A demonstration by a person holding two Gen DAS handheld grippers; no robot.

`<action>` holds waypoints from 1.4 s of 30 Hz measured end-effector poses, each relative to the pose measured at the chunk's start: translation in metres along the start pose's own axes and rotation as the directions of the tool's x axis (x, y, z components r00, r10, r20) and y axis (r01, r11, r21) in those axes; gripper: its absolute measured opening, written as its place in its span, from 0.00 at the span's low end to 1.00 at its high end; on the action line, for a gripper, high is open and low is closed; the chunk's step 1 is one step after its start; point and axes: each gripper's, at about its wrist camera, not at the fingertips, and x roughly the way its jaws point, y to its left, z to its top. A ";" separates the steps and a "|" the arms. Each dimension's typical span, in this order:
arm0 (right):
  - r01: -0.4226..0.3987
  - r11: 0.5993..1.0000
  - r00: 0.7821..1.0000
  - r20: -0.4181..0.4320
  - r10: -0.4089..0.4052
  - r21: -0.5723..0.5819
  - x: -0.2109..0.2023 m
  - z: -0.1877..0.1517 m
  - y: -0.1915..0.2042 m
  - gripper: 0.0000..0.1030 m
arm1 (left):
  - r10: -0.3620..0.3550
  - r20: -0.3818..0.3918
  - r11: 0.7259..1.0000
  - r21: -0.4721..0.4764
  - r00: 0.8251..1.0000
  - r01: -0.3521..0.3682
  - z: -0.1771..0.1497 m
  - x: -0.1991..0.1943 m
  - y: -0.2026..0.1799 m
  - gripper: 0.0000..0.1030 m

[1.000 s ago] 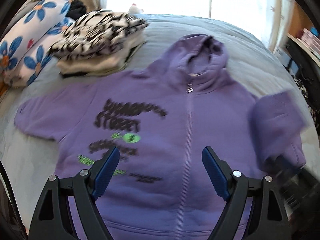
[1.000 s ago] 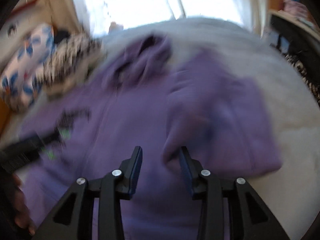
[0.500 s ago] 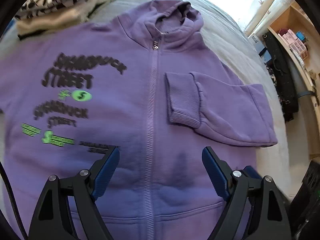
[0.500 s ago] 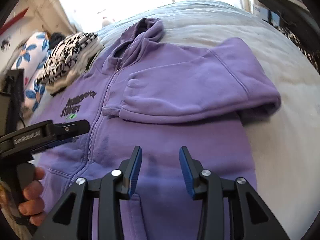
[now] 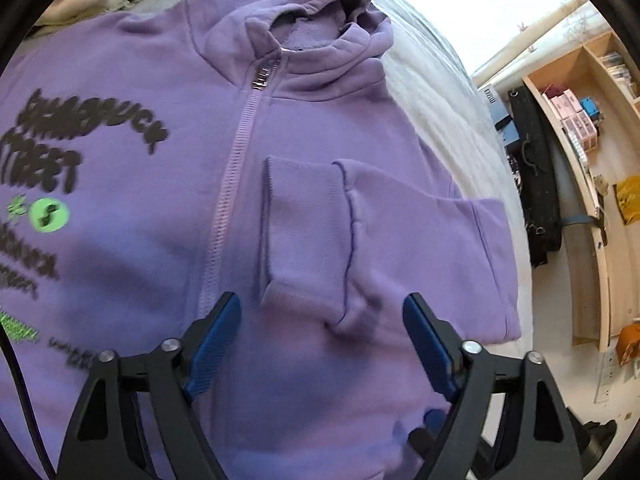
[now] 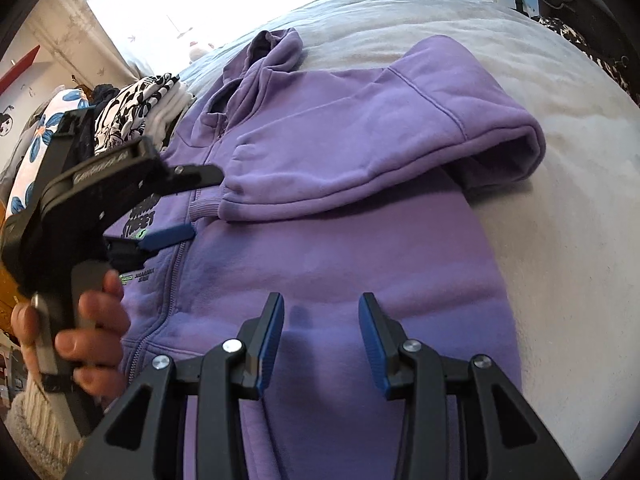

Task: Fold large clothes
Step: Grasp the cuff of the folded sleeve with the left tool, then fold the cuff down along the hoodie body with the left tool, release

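A purple zip hoodie [image 5: 304,128] with black and green print lies face up on the bed; it also shows in the right wrist view [image 6: 340,248]. Its right sleeve [image 5: 400,240] is folded across the chest, cuff [image 5: 300,232] beside the zipper. My left gripper [image 5: 320,340] is open and empty, just above the hoodie below the cuff; it also shows in the right wrist view [image 6: 176,204]. My right gripper [image 6: 320,332] is open and empty, above the hoodie's lower right front.
The grey-white bed sheet [image 6: 560,200] extends right of the hoodie. A stack of folded clothes with a zebra print [image 6: 136,100] and flowered pillows [image 6: 44,140] lie at the bed's far left. A wooden shelf [image 5: 592,160] and a black bag [image 5: 536,168] stand beside the bed.
The right gripper let go of the sleeve, which now lies folded across the chest, and drew back toward the hem. The left gripper moved closer over the cuff.
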 end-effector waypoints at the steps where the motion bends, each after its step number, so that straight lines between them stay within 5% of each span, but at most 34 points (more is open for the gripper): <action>1: 0.001 1.000 1.000 0.001 -0.001 0.001 0.000 0.000 0.000 0.38 | -0.008 -0.005 1.000 -0.006 1.000 0.008 0.003 0.005 0.000 0.63; 5: 0.011 1.000 1.000 0.007 -0.011 0.002 -0.001 -0.001 -0.001 0.38 | -0.002 -0.020 1.000 0.010 1.000 0.002 0.012 0.018 -0.004 0.18; 6: 0.017 1.000 1.000 0.010 -0.017 0.002 -0.003 -0.001 -0.001 0.38 | -0.013 -0.026 0.999 0.030 1.000 0.014 0.013 0.018 -0.009 0.13; 12: 0.044 0.999 0.998 0.035 -0.045 0.021 -0.013 0.004 -0.011 0.38 | 0.079 0.137 0.964 0.241 0.987 -0.111 0.017 -0.025 -0.060 0.11; 17: 0.074 0.996 0.994 0.074 -0.077 0.050 -0.025 0.009 -0.023 0.38 | 0.113 0.351 0.881 0.398 0.930 -0.257 0.028 -0.079 -0.103 0.11; 23: 0.104 0.992 0.991 0.075 -0.110 0.074 -0.028 0.013 -0.034 0.38 | 0.203 0.416 0.843 0.386 0.887 -0.374 0.051 -0.099 -0.079 0.11; 31: 0.141 0.988 0.989 0.035 -0.143 0.061 -0.017 0.013 -0.036 0.38 | 0.319 0.211 0.877 0.304 0.924 -0.373 0.062 -0.043 0.011 0.20; 33: 0.133 0.989 0.990 0.035 -0.135 0.057 -0.018 0.014 -0.036 0.38 | 0.282 0.147 0.913 0.264 0.948 -0.313 0.066 -0.035 0.030 0.30; 37: 0.101 0.994 0.993 0.059 -0.103 0.043 -0.026 0.022 -0.037 0.51 | 0.174 0.148 0.968 0.157 0.974 -0.197 0.073 -0.045 0.055 0.45; 42: 0.123 0.990 0.987 0.090 -0.130 0.072 -0.028 0.049 -0.047 0.59 | 0.175 0.148 0.976 0.107 0.973 -0.192 0.084 -0.042 0.073 0.52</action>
